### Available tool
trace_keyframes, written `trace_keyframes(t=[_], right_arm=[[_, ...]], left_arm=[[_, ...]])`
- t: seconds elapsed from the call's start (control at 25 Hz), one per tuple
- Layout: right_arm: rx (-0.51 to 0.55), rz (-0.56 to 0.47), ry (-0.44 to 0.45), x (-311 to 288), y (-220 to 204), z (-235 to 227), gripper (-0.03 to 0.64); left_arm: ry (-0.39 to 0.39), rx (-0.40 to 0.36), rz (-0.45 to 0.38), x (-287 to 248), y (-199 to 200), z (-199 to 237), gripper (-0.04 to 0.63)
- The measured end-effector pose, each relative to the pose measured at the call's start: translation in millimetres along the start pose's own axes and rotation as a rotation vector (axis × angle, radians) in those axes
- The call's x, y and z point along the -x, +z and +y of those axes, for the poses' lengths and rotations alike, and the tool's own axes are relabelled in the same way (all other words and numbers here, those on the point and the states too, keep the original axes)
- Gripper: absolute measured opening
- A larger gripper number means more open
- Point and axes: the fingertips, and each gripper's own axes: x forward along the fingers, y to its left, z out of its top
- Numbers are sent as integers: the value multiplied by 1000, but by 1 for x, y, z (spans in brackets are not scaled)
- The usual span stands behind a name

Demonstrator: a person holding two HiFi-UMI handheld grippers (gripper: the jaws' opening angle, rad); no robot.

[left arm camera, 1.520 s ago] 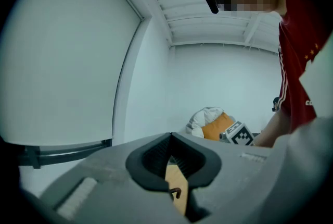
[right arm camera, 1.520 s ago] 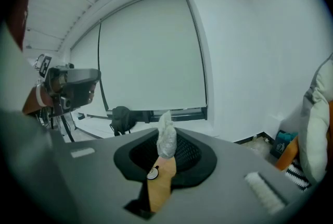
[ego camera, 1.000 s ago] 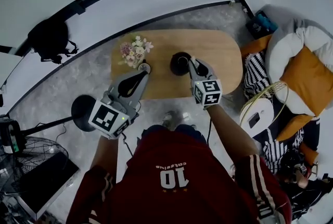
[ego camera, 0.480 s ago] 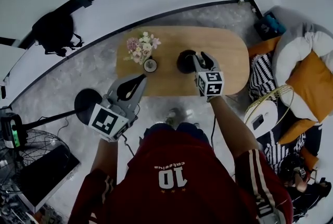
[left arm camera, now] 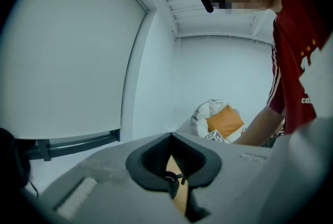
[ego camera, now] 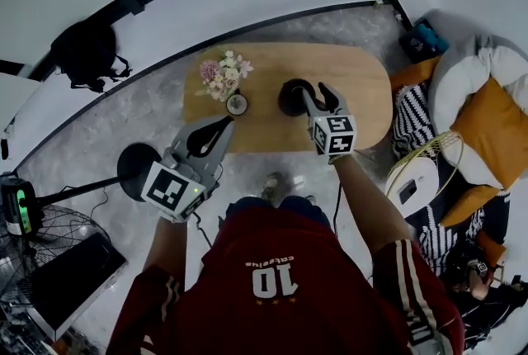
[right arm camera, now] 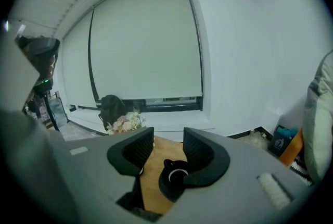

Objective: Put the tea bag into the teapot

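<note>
Where the teapot [ego camera: 293, 97] stands, all table [ego camera: 363, 89] edges lie well apart.

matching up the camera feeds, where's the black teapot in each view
Head view: teapot upper centre, on the wooden table, right of the flowers.
Left gripper view: not in it; only a sliver of the wooden table shows.
Right gripper view: low centre, framed by the jaws of the right tool, which have just been opening and grip nothing.
Shared landmark: the wooden table.
</note>
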Motion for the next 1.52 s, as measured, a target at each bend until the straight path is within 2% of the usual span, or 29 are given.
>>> trace_keyframes(t=[0.28,0.52,0.96,1.52], right_arm=[[-18,-14,-29,24,6,-2,166],[-74,-53,-70,55,7,-11,166],[-9,-123,-116,129,22,-10,166],[20,-325,-191,240,85,11,178]], left_arm=[[-24,-27,-39,2,10,-10,2],[1,7,-66,1,11,-13,2],[-74,-30,-99,-12,26,-49,2],[-185,-64,-143,-27,48,-99,2]])
